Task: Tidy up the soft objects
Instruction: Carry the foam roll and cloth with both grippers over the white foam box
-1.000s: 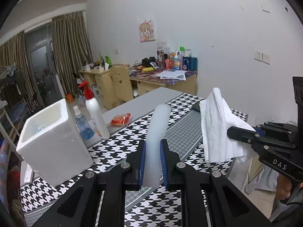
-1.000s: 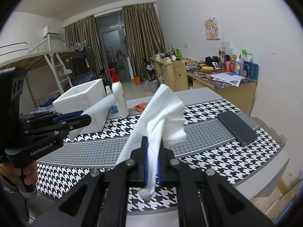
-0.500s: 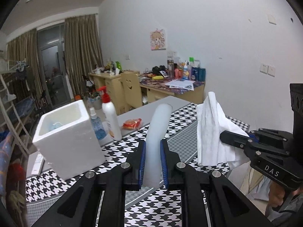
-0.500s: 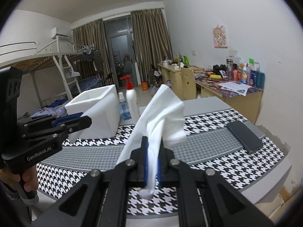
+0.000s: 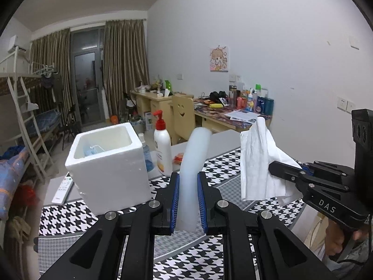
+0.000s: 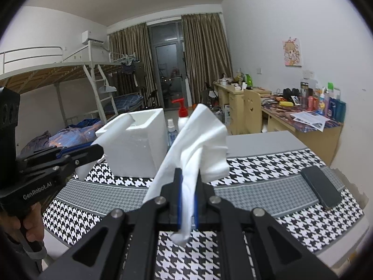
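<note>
Two markings read clearly. In the left wrist view, white letters "DAS" stand on the black body of the right gripper (image 5: 277,166), at the lower right of the frame. In the right wrist view, white letters "GenRobot.AI" stand on the black body of the left gripper (image 6: 96,148), at the lower left of the frame. Print on the white pump bottle (image 5: 162,150), left of centre, and on the bottles on the desk (image 5: 254,99), right of centre, is too small to read.
</note>
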`<action>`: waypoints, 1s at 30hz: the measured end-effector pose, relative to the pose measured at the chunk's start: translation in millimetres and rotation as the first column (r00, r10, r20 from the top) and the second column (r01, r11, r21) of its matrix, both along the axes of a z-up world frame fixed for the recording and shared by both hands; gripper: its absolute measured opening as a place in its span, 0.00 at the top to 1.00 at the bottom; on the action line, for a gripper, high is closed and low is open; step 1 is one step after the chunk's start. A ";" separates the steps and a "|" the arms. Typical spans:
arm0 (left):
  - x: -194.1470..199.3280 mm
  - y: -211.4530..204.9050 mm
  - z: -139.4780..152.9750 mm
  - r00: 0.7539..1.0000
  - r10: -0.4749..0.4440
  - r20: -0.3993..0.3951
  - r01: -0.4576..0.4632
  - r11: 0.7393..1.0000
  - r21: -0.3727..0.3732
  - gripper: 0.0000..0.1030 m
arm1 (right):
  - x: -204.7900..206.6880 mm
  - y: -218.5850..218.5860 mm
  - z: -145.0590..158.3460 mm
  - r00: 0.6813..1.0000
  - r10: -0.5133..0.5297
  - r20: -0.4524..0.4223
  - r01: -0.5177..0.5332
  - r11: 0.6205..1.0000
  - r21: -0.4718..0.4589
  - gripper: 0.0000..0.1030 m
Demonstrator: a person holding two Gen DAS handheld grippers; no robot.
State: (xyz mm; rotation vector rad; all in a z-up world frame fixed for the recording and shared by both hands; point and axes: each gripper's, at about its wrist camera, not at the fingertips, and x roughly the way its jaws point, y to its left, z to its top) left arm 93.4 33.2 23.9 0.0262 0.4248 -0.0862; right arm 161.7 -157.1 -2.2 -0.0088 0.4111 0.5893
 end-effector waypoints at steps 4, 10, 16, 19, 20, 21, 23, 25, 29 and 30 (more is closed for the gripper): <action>2.8 9.1 4.2 1.000 0.025 0.018 -0.025 0.999 -0.034 0.84 | 5.1 1.3 2.8 1.000 0.012 0.014 -0.012 1.000 -0.004 0.90; 11.3 20.2 7.1 0.998 0.056 0.020 -0.055 0.998 -0.027 0.84 | 14.6 9.5 5.7 0.999 0.040 0.012 -0.040 0.999 0.012 0.90; 18.6 31.6 12.4 0.996 0.083 0.037 -0.082 0.996 -0.032 0.84 | 21.5 23.7 10.9 0.998 0.064 0.015 -0.064 0.998 0.005 0.90; 19.4 37.7 14.8 0.993 0.106 0.047 -0.105 0.994 -0.026 0.84 | 24.2 31.6 15.0 0.997 0.073 0.024 -0.073 0.997 -0.003 0.90; 19.7 40.2 15.6 0.992 0.115 0.049 -0.114 0.993 -0.025 0.84 | 25.4 32.8 16.4 0.997 0.076 0.027 -0.076 0.997 -0.003 0.90; 19.5 42.0 16.1 0.991 0.122 0.052 -0.121 0.992 -0.024 0.84 | 26.6 34.4 17.5 0.996 0.080 0.032 -0.080 0.997 -0.001 0.90; 18.4 46.3 16.6 0.989 0.139 0.058 -0.138 0.990 -0.022 0.84 | 29.3 38.2 19.4 0.996 0.084 0.034 -0.085 0.996 0.001 0.90; 18.0 52.0 17.8 0.986 0.156 0.065 -0.154 0.988 -0.028 0.84 | 30.9 43.2 21.0 0.994 0.096 0.043 -0.096 0.995 -0.001 0.90; 19.7 60.9 17.4 0.976 0.204 0.071 -0.203 0.979 -0.021 0.84 | 32.3 51.2 22.0 0.992 0.117 0.047 -0.116 0.993 -0.006 0.90; 21.0 63.2 17.1 0.976 0.209 0.068 -0.208 0.978 -0.024 0.84 | 32.1 53.6 22.3 0.991 0.123 0.049 -0.122 0.992 -0.007 0.90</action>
